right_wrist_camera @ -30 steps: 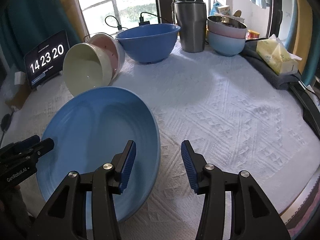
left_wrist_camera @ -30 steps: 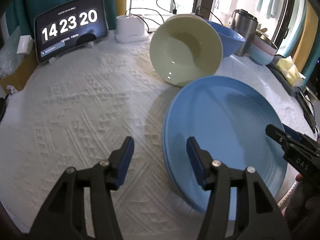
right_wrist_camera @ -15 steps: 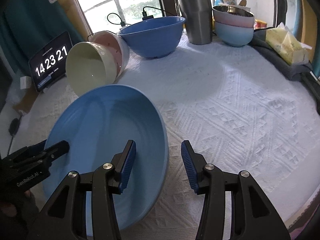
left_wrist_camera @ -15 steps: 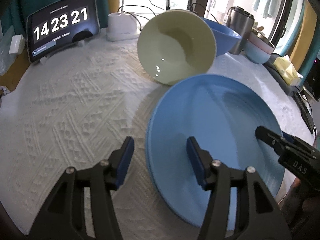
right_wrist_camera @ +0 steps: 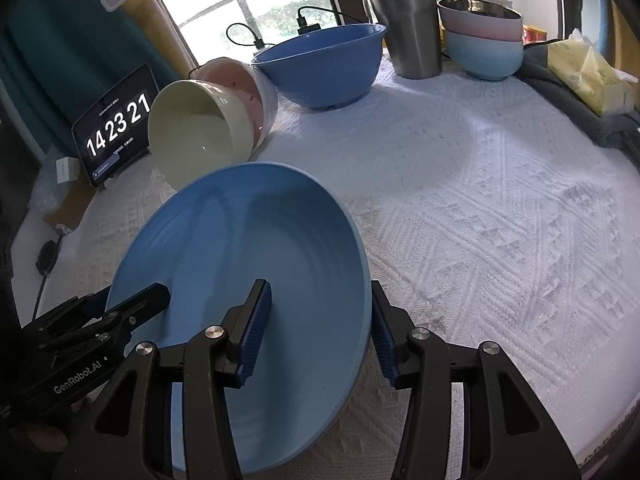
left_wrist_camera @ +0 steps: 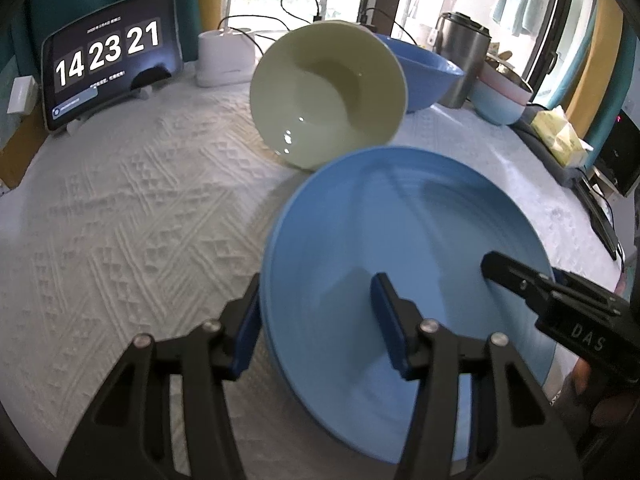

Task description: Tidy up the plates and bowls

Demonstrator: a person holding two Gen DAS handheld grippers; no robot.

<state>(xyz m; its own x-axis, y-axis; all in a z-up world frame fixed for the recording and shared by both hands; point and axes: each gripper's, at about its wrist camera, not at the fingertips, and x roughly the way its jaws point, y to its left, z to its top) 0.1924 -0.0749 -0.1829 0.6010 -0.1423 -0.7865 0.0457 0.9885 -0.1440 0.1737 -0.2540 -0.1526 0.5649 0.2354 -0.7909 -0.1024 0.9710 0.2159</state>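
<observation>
Blue plate (left_wrist_camera: 400, 240), left tool (left_wrist_camera: 316, 320) and right tool (right_wrist_camera: 320, 324) half-open, straddling opposite rims

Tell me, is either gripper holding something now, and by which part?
Nothing is gripped yet. The left gripper and the right gripper each straddle the rim of the blue plate on opposite sides, pads not pressing; the left jaws have just been closing.

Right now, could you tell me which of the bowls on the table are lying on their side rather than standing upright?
The cream bowl and the pink bowl nested behind it lie tipped, mouths facing sideways; the big blue bowl and the far stacked bowls stand upright.
</observation>
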